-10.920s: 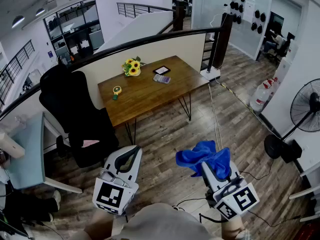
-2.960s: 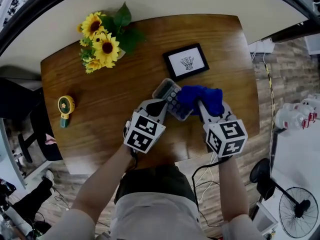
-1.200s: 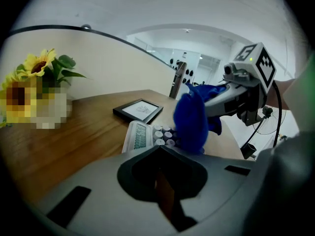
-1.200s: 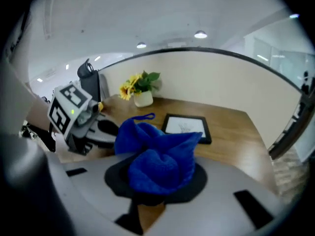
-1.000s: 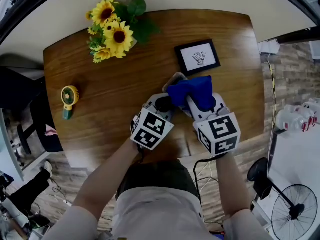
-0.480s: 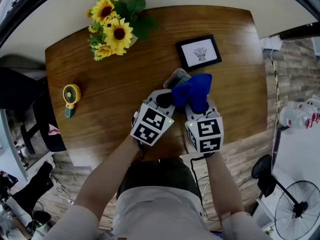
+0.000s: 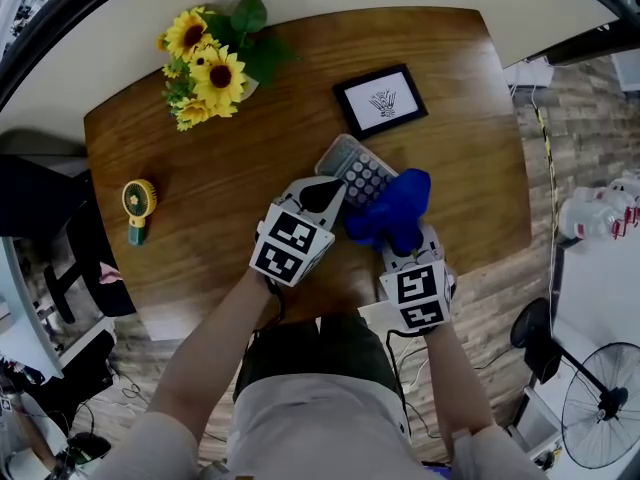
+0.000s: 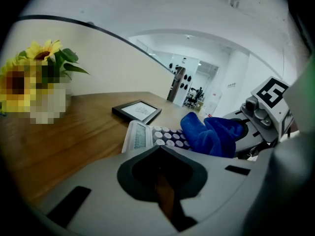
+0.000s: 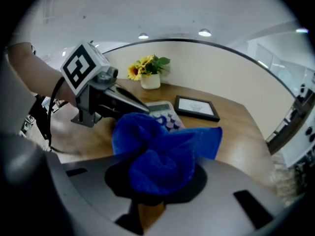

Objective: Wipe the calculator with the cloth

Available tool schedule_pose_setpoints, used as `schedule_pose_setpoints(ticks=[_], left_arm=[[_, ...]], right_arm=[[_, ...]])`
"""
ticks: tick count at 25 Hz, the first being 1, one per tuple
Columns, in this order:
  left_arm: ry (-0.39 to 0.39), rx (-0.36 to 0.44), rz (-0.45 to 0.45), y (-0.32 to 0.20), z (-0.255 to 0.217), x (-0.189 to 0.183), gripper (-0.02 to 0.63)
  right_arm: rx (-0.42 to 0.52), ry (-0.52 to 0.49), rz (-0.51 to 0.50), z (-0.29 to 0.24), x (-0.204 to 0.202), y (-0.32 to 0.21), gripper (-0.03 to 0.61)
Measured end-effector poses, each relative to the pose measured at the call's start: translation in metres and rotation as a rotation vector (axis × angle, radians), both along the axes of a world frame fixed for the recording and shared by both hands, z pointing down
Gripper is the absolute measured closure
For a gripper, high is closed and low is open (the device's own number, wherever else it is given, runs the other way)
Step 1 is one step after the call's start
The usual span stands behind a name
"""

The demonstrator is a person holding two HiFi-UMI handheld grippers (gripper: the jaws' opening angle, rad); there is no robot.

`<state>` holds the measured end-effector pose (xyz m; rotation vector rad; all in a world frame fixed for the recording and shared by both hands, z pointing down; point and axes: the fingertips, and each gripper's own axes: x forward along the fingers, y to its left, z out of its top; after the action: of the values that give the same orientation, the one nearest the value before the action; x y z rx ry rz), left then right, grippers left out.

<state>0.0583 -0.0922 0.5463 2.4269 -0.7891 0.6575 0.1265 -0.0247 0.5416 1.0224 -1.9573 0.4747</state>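
A grey calculator with round keys lies on the wooden table, tilted toward the picture frame. My right gripper is shut on a bunched blue cloth, which rests over the calculator's near right end. In the right gripper view the cloth fills the jaws and hides their tips. My left gripper has its jaws together, the tip against the calculator's near left edge. In the left gripper view the calculator lies just beyond the jaws, with the cloth to its right.
A black picture frame lies just beyond the calculator. Sunflowers in a vase stand at the far left. A small yellow hand fan lies near the left edge. The table's near edge runs just under both grippers.
The cloth and my right gripper have slid from the calculator's far end toward its near right end, uncovering most of the keys. The left gripper stays at the calculator's near left edge.
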Motion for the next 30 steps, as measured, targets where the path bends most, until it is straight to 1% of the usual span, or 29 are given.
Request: schedule_pose_setpoints(ticks=[2,4,6,8,9,11,13,14,17,19,21,25,27,30], left_arm=[[-0.004,0.008,0.001,0.000,0.000,0.000,0.612],[-0.002,0.011,-0.003,0.000,0.000,0.000,0.612],[0.001,0.012,-0.004,0.000,0.000,0.000,0.612],[0.001,0.013,-0.004,0.000,0.000,-0.001,0.612],[0.001,0.013,-0.005,0.001,-0.001,-0.001,0.612],[-0.001,0.013,-0.005,0.001,-0.001,0.000,0.612],[-0.003,0.012,-0.006,0.001,-0.001,0.001,0.612],[-0.004,0.011,-0.007,0.001,-0.001,0.001,0.612],[-0.002,0.009,-0.012,0.000,-0.001,0.000,0.612],[0.003,0.009,-0.014,0.000,-0.001,0.000,0.612],[0.009,0.010,-0.013,0.000,-0.001,0.000,0.612],[0.004,0.023,-0.011,0.001,-0.001,-0.001,0.612],[-0.007,0.040,-0.008,0.001,-0.001,-0.001,0.612],[-0.032,0.074,0.007,0.000,-0.001,0.001,0.612]], right_arm=[[-0.059,0.052,0.021,0.009,0.022,0.011,0.489],[-0.101,0.068,0.069,0.015,0.047,0.018,0.489],[-0.104,0.021,0.130,0.009,0.062,0.015,0.489],[-0.065,-0.057,0.168,-0.009,0.063,-0.002,0.488],[-0.035,-0.093,0.170,-0.020,0.059,-0.013,0.488],[0.026,-0.148,0.138,-0.041,0.043,-0.037,0.486],[0.068,-0.196,0.068,-0.058,0.019,-0.056,0.486],[0.075,-0.221,0.020,-0.064,0.004,-0.063,0.486],[0.047,-0.264,-0.153,-0.067,-0.041,-0.065,0.485],[0.026,-0.271,-0.231,-0.063,-0.059,-0.056,0.485],[0.013,-0.285,-0.242,-0.056,-0.065,-0.049,0.485],[-0.014,-0.323,-0.192,-0.030,-0.054,-0.044,0.485],[-0.036,-0.307,-0.204,-0.015,-0.046,-0.037,0.485],[-0.045,-0.272,-0.221,-0.009,-0.037,-0.031,0.486]])
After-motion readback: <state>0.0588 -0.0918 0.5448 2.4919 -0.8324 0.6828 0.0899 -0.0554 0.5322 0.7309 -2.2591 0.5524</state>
